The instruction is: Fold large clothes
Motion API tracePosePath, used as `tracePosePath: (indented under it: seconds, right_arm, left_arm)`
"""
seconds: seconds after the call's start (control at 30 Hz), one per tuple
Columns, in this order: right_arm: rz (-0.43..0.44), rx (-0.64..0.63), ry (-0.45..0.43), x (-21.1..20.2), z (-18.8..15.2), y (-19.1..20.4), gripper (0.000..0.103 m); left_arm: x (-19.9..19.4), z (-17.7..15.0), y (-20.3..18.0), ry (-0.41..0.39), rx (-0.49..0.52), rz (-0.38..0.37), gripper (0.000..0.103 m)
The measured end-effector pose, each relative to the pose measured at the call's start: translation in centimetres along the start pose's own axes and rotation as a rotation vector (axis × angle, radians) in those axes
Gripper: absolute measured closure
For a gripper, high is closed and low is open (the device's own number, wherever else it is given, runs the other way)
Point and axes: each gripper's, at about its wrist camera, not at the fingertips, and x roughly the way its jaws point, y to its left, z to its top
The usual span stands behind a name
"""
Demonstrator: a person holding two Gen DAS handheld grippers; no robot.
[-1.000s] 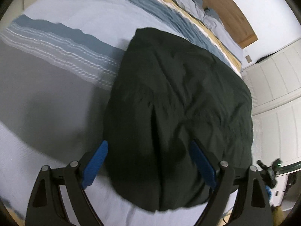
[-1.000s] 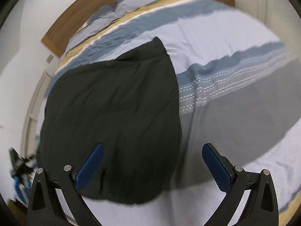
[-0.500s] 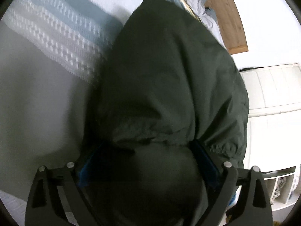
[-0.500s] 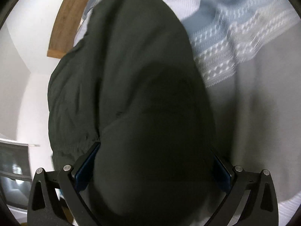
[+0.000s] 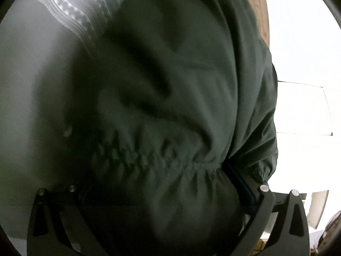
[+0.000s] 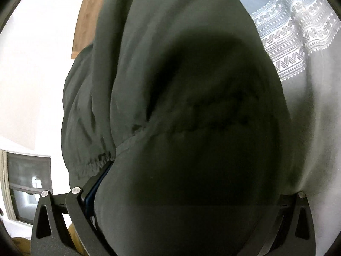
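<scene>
Because the dark green garment [image 5: 170, 111] bulges up so near both lenses, most of each view is filled by its cloth, and much else is hidden. Of the left gripper [image 5: 162, 194] only the black frames and a sliver of the blue pad on the right finger [image 5: 238, 177] show; the left pad is buried in shadow under the fabric. Its jaws are opening, spread wide, with a gathered, elasticated band of the garment lying between them. Whether the pads press on the cloth cannot be told.

On the right gripper [image 6: 191, 194] the blue pad of the left finger [image 6: 96, 187] shows against the fabric edge, while the right finger is covered but for its frame. Its jaws stand wide apart with the garment bunched between them.

The garment is thin and matte, softly creased, with a puckered seam running across both views. It lies on the bed [image 6: 315, 128], whose cover is smooth grey near at hand and farther off bears a pale blue band with white zigzag and dotted stitching [image 6: 287, 34]. A wooden headboard [image 6: 89, 17] peeks out at the far end, cut off by the cloth. Bright white wall and cupboard panels [image 5: 302, 106] are washed out and blurred.
</scene>
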Motion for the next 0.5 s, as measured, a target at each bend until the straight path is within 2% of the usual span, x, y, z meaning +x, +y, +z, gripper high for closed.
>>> tracePosePath:
  seconds: [0.17, 0.23, 0.3, 0.33, 0.37, 0.4, 0.47, 0.5]
  right_arm:
    - [-0.038, -0.001, -0.012, 0.9, -0.5, 0.2, 0.0]
    - [-0.059, -0.008, 0.004, 1.0, -0.3, 0.6, 0.0]
    - [-0.074, -0.013, 0.01, 1.3, -0.3, 1.1, 0.001]
    - [-0.08, -0.018, 0.01, 1.3, -0.4, 1.3, 0.002]
    - [-0.08, -0.025, 0.004, 1.4, -0.5, 1.7, 0.012]
    - [-0.066, -0.023, -0.002, 1.3, -0.5, 1.9, 0.03]
    - [-0.037, -0.015, -0.019, 1.2, -0.7, 2.8, 0.048]
    - [-0.045, -0.03, -0.027, 1.3, -0.8, 3.5, 0.057]
  left_arm:
    - [0.5, -0.3, 0.5, -0.039, -0.031, -0.08, 0.001]
    - [0.6, -0.6, 0.5, -0.067, -0.035, -0.083, 0.003]
    - [0.6, -1.2, 0.0, -0.081, -0.033, -0.077, 0.01]
    - [0.6, -1.6, -0.3, -0.087, -0.036, -0.085, 0.018]
    - [0.7, -1.8, -0.6, -0.092, -0.041, -0.106, 0.027]
    - [0.8, -2.2, -1.3, -0.095, -0.038, -0.131, 0.033]
    - [0.9, -2.9, -2.8, -0.106, -0.011, -0.146, 0.051]
    - [1.0, -3.0, -3.3, -0.113, -0.006, -0.147, 0.055]
